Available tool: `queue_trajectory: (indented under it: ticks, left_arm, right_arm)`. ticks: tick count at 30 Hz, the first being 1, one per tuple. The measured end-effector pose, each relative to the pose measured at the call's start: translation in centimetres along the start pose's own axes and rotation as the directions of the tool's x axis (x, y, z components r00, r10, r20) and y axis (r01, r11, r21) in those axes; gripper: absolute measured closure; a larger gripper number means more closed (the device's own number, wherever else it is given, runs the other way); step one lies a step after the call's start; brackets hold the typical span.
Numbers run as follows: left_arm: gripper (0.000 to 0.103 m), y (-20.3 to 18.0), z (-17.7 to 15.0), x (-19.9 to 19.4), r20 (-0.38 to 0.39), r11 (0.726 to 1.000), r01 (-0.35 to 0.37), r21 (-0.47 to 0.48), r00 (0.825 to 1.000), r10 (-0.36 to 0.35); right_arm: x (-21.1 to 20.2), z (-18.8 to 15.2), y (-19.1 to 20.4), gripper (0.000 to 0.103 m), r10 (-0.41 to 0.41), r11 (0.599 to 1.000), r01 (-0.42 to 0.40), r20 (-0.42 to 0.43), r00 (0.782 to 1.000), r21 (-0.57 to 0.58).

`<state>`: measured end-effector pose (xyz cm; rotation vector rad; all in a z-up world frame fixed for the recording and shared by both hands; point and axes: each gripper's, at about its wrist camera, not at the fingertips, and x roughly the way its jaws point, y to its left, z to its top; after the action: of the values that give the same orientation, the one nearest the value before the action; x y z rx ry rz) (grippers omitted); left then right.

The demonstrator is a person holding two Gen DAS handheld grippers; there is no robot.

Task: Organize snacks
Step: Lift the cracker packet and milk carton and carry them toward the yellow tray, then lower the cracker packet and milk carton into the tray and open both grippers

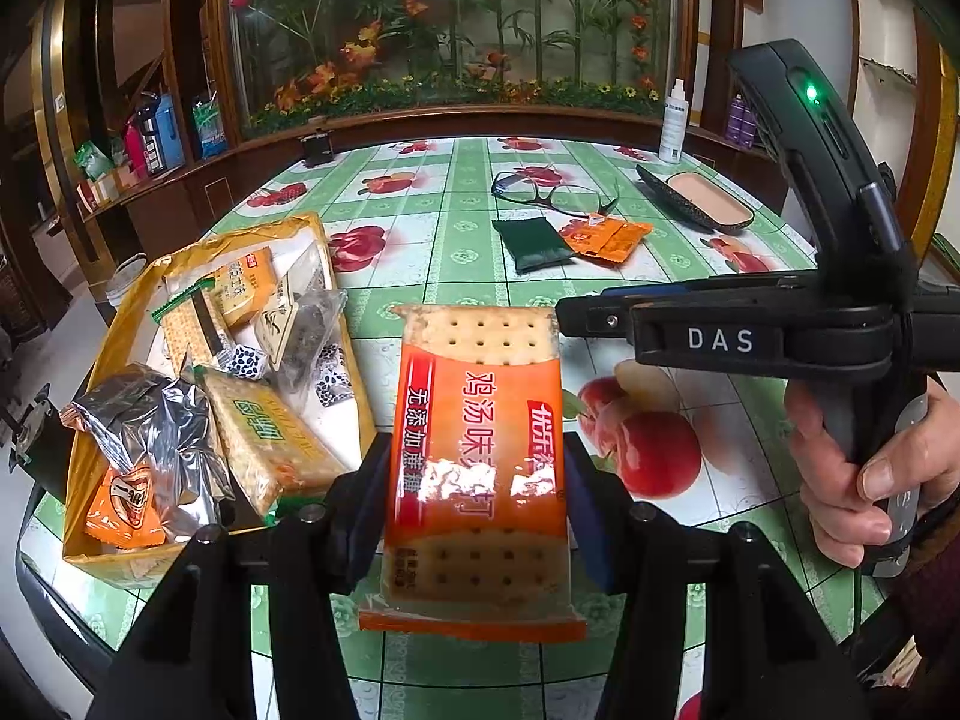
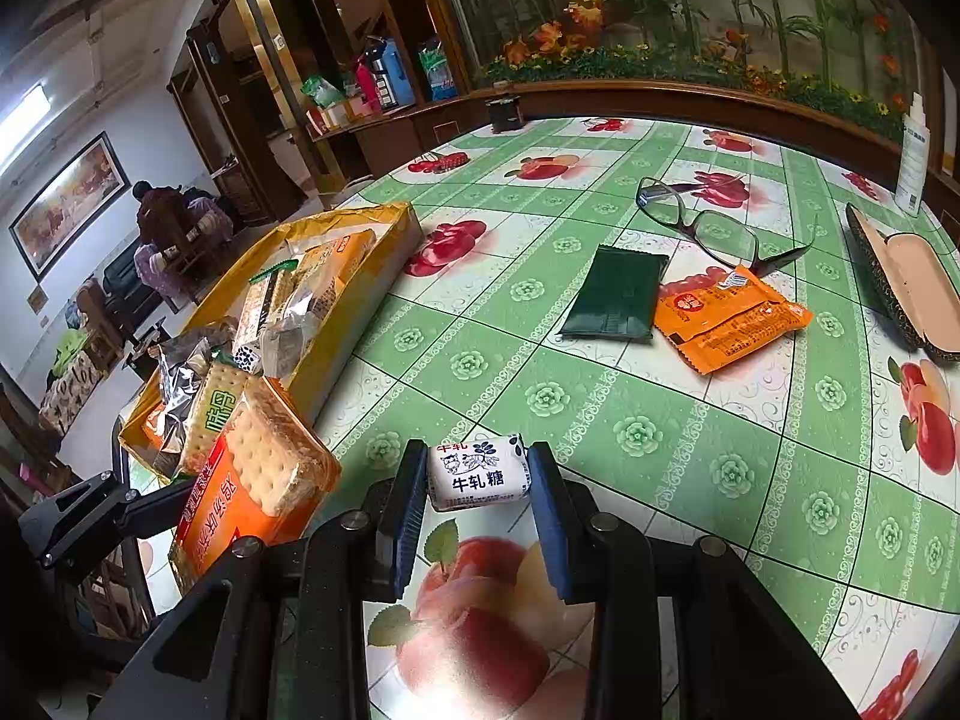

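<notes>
Left gripper (image 1: pixel 477 498) pinches a cracker pack (image 1: pixel 477 456) just beside the box (image 1: pixel 96 360), right gripper (image 2: pixel 480 480) squeezes a small candy (image 2: pixel 479 473) above the table (image 2: pixel 660 420). Slick wrappers could slip mid-carry; farther off, two packets (image 2: pixel 672 306) wait loose.

The desk (image 2: pixel 600 396) wears a green checked fruit-print cloth. Left of the right gripper (image 2: pixel 477 501) sits a yellow snack box (image 2: pixel 384 276); ahead lie a dark green packet (image 2: pixel 618 294), an orange packet (image 2: pixel 729 318), glasses (image 2: pixel 714 228) and an open glasses case (image 2: pixel 906 276).
</notes>
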<state>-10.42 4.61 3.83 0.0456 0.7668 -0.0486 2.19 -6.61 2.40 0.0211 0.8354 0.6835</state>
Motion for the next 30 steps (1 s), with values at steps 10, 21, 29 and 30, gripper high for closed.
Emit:
queue_trajectory:
  ticks: [10,21,29,30]
  left_arm:
    - [0.050,0.3,0.2,-0.7,0.014,1.000,0.013,-0.015,1.000,-0.013]
    - [0.050,2.3,0.7,-3.2,0.073,0.998,0.009,-0.058,0.997,-0.004]
    - [0.050,4.9,1.1,-4.6,0.112,0.994,-0.016,-0.110,0.993,0.028]
    - [0.050,5.2,1.2,-4.8,0.116,0.993,-0.018,-0.117,0.993,0.032]
  right_arm:
    - [0.0,0.1,0.1,0.067,0.001,1.000,-0.001,0.002,1.000,0.004]
    - [0.0,0.2,0.3,0.067,0.008,0.999,-0.009,0.010,1.000,0.034]
    - [-0.1,0.3,1.8,0.067,0.040,0.998,-0.040,0.012,0.999,0.047]
    - [-0.1,0.3,2.1,0.067,0.041,0.998,-0.042,0.015,0.999,0.044]
